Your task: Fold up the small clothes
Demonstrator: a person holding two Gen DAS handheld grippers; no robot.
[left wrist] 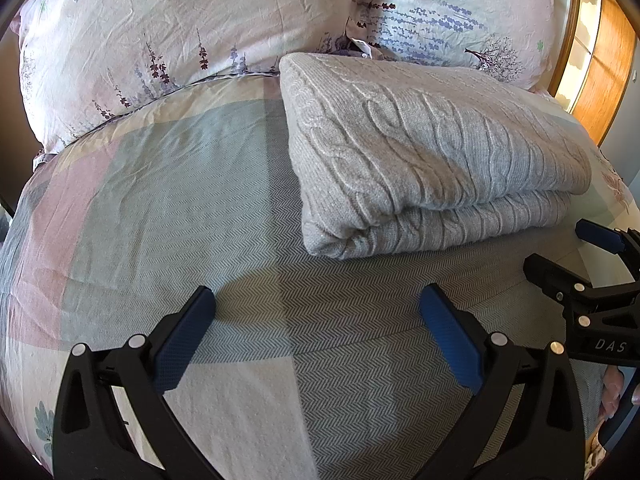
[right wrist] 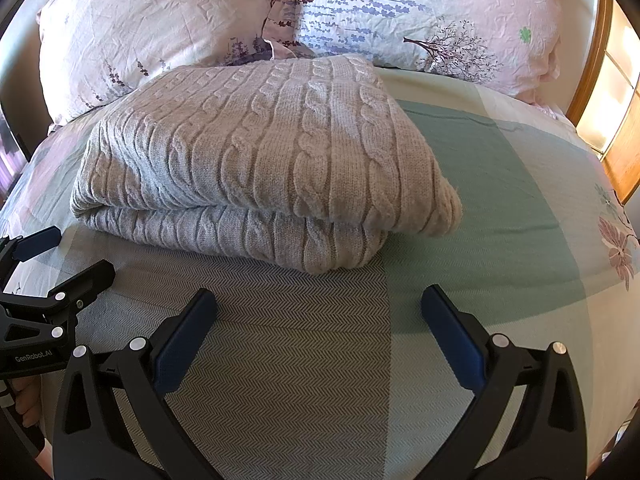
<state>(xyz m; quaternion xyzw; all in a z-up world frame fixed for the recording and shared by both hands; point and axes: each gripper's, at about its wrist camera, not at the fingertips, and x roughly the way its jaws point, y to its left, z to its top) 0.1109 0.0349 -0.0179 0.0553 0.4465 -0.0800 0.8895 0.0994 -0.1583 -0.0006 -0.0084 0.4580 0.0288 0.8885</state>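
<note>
A grey cable-knit sweater (left wrist: 432,152) lies folded in a thick stack on the bed, in front of the pillows; it also shows in the right wrist view (right wrist: 256,160). My left gripper (left wrist: 316,300) is open and empty, a little short of the sweater's near left corner. My right gripper (right wrist: 318,300) is open and empty, just short of the sweater's near right corner. The right gripper shows at the right edge of the left wrist view (left wrist: 560,252), and the left gripper at the left edge of the right wrist view (right wrist: 72,252).
The bed cover (left wrist: 160,200) is patchwork in green, pink and grey herringbone. Two floral pillows (left wrist: 180,28) (left wrist: 452,8) lean at the head of the bed. A wooden headboard and cabinet (left wrist: 600,60) stand at the far right.
</note>
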